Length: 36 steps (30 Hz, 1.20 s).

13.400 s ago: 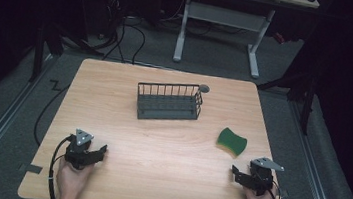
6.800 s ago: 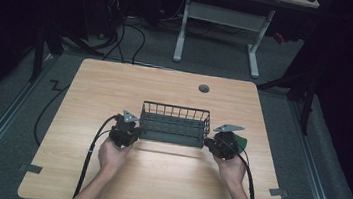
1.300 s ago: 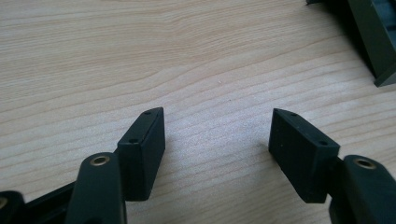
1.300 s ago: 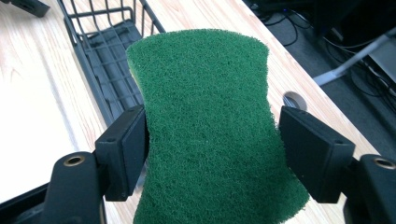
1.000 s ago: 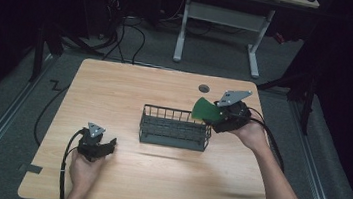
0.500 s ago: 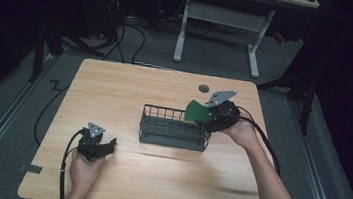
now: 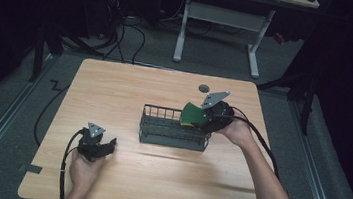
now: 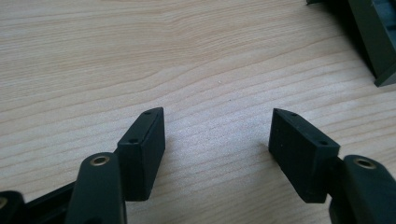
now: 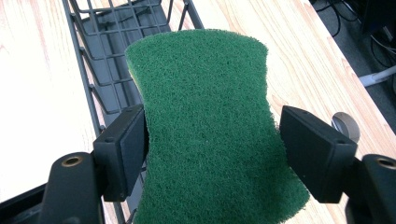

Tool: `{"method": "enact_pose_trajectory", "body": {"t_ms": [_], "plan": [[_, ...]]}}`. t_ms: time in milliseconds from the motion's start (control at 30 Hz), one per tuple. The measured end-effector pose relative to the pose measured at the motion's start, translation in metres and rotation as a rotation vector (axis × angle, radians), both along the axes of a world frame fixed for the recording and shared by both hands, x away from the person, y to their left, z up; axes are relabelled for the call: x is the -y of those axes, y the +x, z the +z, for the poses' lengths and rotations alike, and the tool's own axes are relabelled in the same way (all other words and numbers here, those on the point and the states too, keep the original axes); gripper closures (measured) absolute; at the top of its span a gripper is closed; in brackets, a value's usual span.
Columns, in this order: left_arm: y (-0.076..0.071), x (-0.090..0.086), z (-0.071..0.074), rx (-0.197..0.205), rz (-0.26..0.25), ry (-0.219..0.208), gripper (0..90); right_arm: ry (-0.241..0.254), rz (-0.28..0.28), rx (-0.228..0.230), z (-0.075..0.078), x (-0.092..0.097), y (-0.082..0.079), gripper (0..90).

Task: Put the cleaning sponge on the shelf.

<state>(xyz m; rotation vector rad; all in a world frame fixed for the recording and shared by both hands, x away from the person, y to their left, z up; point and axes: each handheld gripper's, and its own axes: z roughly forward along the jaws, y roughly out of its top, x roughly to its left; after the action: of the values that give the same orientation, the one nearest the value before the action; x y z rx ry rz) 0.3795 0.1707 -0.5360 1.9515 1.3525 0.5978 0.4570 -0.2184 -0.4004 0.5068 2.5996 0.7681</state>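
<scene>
Sponge is pinched at its narrow waist by the right tongs, green scrubby face toward the camera in the right gripper view, and it's now hanging right over the right end of the wire basket near the middle of the high view. Compared with a second ago, the hand has carried it left and lower in frame, from off past the basket's right end to just above its rim, so I'd say this is the last bit of the approach before dropping it in; it isn't inside yet and the tongs haven't let go. The right hand reaches in from the lower right with the forearm stretched diagonally and the tongs pointing left at the basket. The left tongs are spread with nothing between them, parked low on the worktop at the lower left, same spot as a second ago, with the left hand just resting there.
</scene>
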Motion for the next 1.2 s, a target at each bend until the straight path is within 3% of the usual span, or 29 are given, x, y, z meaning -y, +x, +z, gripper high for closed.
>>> {"method": "enact_pose_trajectory", "body": {"t_ms": [633,900,1067,1200], "plan": [[0.000,0.000,0.000,0.000,0.000,-0.001,36.8,-0.020,0.026,-0.035,-0.004,-0.010,0.007,20.9],[0.000,0.000,0.000,0.000,0.000,-0.001,36.8,-0.021,0.035,-0.042,-0.006,-0.013,0.007,25.7],[0.000,0.000,0.000,0.000,0.000,-0.001,36.8,0.006,0.033,-0.034,-0.005,-0.012,0.005,29.8],[0.000,0.000,0.000,0.000,0.000,-0.001,36.8,0.076,-0.002,-0.021,0.000,-0.004,0.002,32.0]]}}
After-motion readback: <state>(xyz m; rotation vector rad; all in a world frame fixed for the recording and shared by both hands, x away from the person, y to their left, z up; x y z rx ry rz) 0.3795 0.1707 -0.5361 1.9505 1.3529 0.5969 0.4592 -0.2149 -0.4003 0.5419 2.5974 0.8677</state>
